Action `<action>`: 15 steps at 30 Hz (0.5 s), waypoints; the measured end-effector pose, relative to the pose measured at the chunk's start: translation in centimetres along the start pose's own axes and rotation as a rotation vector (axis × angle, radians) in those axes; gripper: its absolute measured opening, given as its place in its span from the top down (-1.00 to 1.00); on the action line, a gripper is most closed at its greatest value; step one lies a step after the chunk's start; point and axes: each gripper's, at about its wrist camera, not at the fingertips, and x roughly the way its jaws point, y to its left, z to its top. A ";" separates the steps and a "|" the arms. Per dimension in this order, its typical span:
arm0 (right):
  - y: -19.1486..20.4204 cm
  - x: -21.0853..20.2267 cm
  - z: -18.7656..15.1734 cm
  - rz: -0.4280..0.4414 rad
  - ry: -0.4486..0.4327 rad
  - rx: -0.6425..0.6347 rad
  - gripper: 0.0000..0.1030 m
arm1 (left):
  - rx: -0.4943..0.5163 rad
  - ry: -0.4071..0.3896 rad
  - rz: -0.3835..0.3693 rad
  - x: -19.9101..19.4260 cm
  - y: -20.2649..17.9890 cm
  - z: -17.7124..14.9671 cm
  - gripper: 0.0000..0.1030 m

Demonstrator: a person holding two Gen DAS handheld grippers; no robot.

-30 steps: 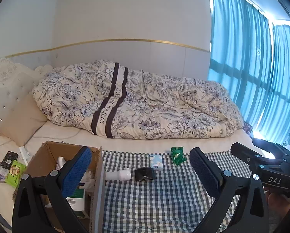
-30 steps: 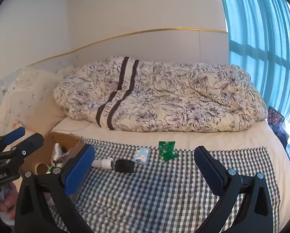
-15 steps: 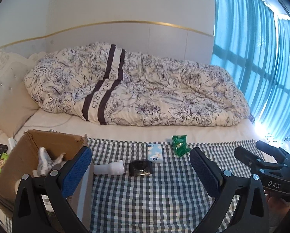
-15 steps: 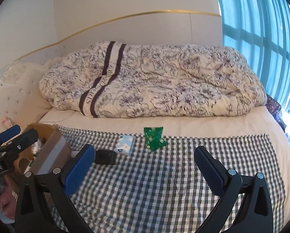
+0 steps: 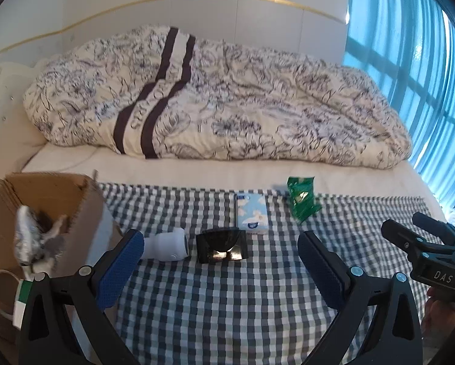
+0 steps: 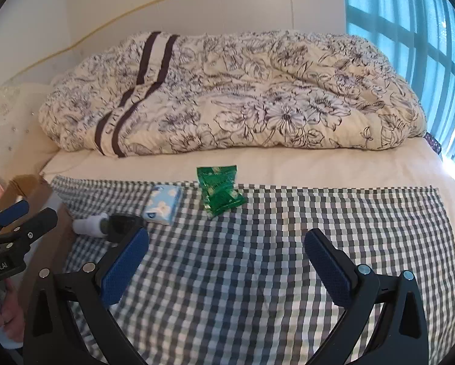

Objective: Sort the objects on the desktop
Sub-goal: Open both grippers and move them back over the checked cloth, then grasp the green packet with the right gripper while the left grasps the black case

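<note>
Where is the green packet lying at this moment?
In both wrist views the green packet lies at the far edge of the checked cloth, just right of the blue tissue pack, in no gripper.

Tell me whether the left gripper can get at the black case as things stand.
Probably yes: the left gripper is open and empty, the black case lies just ahead between its fingers, with only the white bottle beside it.

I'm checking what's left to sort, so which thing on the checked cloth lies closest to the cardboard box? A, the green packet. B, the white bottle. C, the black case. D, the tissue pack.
B: the white bottle lies right beside the cardboard box, nearer than the others.
</note>
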 end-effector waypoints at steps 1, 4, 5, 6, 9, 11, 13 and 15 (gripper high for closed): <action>-0.1 0.6 0.0 -0.002 0.007 -0.002 -1.00 | -0.002 0.009 -0.002 0.6 0.0 -0.1 -1.00; -0.6 2.3 -0.2 -0.001 0.027 0.000 -1.00 | -0.020 0.040 -0.012 2.4 0.0 -0.5 -1.00; -0.8 2.9 -0.3 0.000 0.034 0.002 -1.00 | -0.029 0.050 -0.020 3.0 0.0 -0.7 -1.00; -0.8 3.3 -0.4 0.001 0.038 0.002 -1.00 | -0.038 0.057 -0.029 3.6 0.0 -0.9 -1.00; -1.0 4.7 -0.6 0.003 0.054 -0.003 -1.00 | -0.035 0.078 -0.019 5.4 -0.2 -1.5 -1.00; -1.2 5.5 -0.7 0.004 0.063 -0.008 -1.00 | -0.038 0.094 0.000 6.6 0.0 -1.7 -1.00; -1.3 6.3 -0.9 0.006 0.069 -0.016 -1.00 | -0.050 0.107 -0.007 7.6 0.1 -1.8 -1.00; -1.3 7.2 -1.0 0.005 0.076 -0.033 -1.00 | -0.043 0.115 -0.006 8.4 -0.1 -2.0 -1.00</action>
